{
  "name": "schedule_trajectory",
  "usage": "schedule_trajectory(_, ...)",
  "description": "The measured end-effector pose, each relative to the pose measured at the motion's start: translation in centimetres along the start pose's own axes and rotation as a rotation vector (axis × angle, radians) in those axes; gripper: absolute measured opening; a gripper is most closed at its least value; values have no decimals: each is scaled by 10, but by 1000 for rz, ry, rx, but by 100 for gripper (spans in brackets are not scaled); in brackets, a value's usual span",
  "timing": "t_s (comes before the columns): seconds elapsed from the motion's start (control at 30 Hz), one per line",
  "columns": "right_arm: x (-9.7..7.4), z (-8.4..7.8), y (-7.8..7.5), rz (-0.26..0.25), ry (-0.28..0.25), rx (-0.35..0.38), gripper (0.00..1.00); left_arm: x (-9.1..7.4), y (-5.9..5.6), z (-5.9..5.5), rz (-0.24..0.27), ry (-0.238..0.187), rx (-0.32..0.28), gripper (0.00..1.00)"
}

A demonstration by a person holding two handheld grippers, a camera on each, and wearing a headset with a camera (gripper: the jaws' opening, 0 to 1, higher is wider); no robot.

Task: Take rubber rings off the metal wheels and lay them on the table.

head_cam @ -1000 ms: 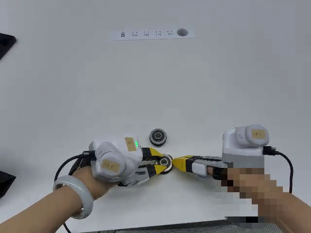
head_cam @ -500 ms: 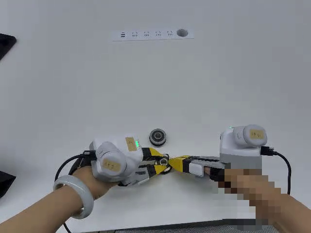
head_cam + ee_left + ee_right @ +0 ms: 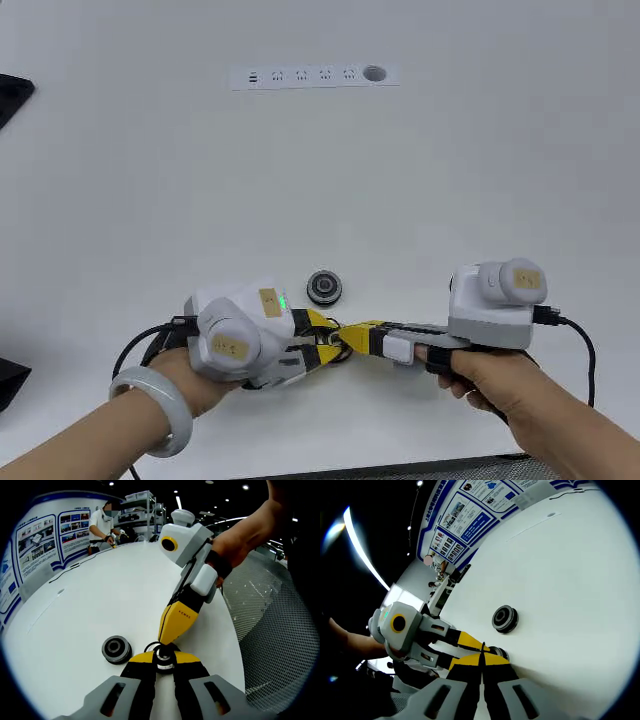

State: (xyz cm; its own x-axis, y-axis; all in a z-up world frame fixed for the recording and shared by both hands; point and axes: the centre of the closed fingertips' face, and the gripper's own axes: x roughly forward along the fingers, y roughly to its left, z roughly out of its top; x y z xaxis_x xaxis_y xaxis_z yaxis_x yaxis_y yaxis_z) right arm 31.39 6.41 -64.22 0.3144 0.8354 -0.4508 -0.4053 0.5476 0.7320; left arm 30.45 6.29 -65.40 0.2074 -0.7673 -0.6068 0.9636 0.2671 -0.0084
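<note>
A small metal wheel (image 3: 161, 658) with a thin black rubber ring (image 3: 151, 645) is clamped between the yellow tips of my left gripper (image 3: 161, 654), just above the white table (image 3: 420, 190). My right gripper (image 3: 482, 653) comes in from the opposite side, jaws pressed together, its yellow tip pinching the ring at the wheel's edge. In the head view the left gripper (image 3: 333, 346) and right gripper (image 3: 347, 333) meet tip to tip near the table's front edge. A second wheel (image 3: 325, 286) with its dark ring lies flat just behind them, also seen as the second wheel (image 3: 505, 618).
A white power strip (image 3: 315, 74) lies at the far side of the table. Cables trail from both grippers toward the front edge. A person stands at another bench far behind, in the left gripper view.
My right gripper has slid a little to the left, so its tip now sits against the wheel held in the left gripper. The left gripper and the second wheel have stayed put.
</note>
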Motion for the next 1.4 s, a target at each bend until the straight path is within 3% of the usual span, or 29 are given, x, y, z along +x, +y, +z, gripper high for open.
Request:
schedule_trajectory(0.2,-1,-1,-5,-20,0,7,2,-1,-1,1,9,-12,-2,13)
schedule_trajectory(0.3,-1,-2,-7,-25,-1,9,2,-6,-1,5,13,-40,-12,15)
schedule_trajectory(0.43,-1,-2,-7,-26,2,13,2,-10,1,5,29,-60,-12,21)
schedule_trajectory(0.93,-2,-1,1,-2,-6,25,2,-17,3,-6,58,-52,-37,39)
schedule_trajectory(1.17,-7,4,11,27,-39,41,2,-20,7,-11,83,-48,-60,49)
schedule_trajectory(1.4,-22,16,2,10,-105,81,2,-23,9,-16,90,-43,-75,52)
